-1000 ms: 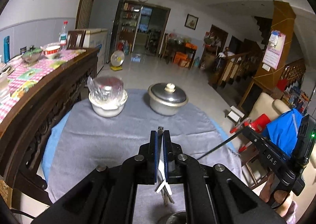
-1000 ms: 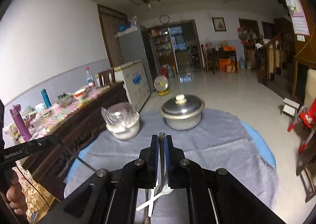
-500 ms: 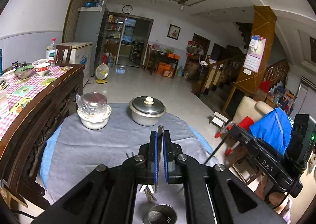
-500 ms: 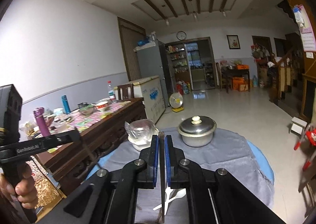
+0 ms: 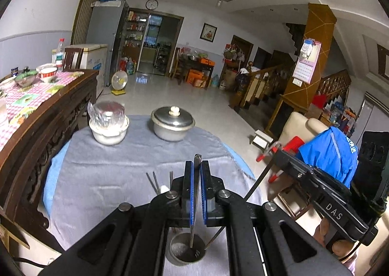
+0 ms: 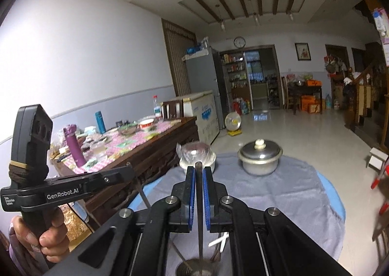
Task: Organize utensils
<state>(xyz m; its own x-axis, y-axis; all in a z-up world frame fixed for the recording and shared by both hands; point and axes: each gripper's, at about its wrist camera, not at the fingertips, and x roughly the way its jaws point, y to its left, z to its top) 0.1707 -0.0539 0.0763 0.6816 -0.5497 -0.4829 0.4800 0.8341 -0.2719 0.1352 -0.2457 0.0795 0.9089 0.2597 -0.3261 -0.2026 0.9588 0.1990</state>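
My left gripper (image 5: 196, 173) is shut on a thin metal utensil (image 5: 194, 205) that hangs straight down into a small steel holder cup (image 5: 186, 251) on the grey cloth. My right gripper (image 6: 198, 176) is shut on another thin metal utensil (image 6: 199, 215), whose lower end reaches into the same steel cup (image 6: 194, 268). More utensil handles (image 5: 155, 182) lie on the cloth left of the left gripper. White spoons (image 6: 218, 242) lie beside the cup. Each gripper shows in the other's view, the right one (image 5: 323, 198) at the right and the left one (image 6: 60, 193) at the left.
A lidded steel pot (image 5: 172, 122) and a plastic-wrapped white bowl (image 5: 109, 122) stand at the far side of the round table (image 5: 97, 166). A dark wooden sideboard (image 5: 43, 117) with dishes runs along the left. A chair with blue cloth (image 5: 325, 151) is at the right.
Both grippers have risen and pulled back, each still holding its utensil. The steel cup has come into view below both, with the utensil ends now in it.
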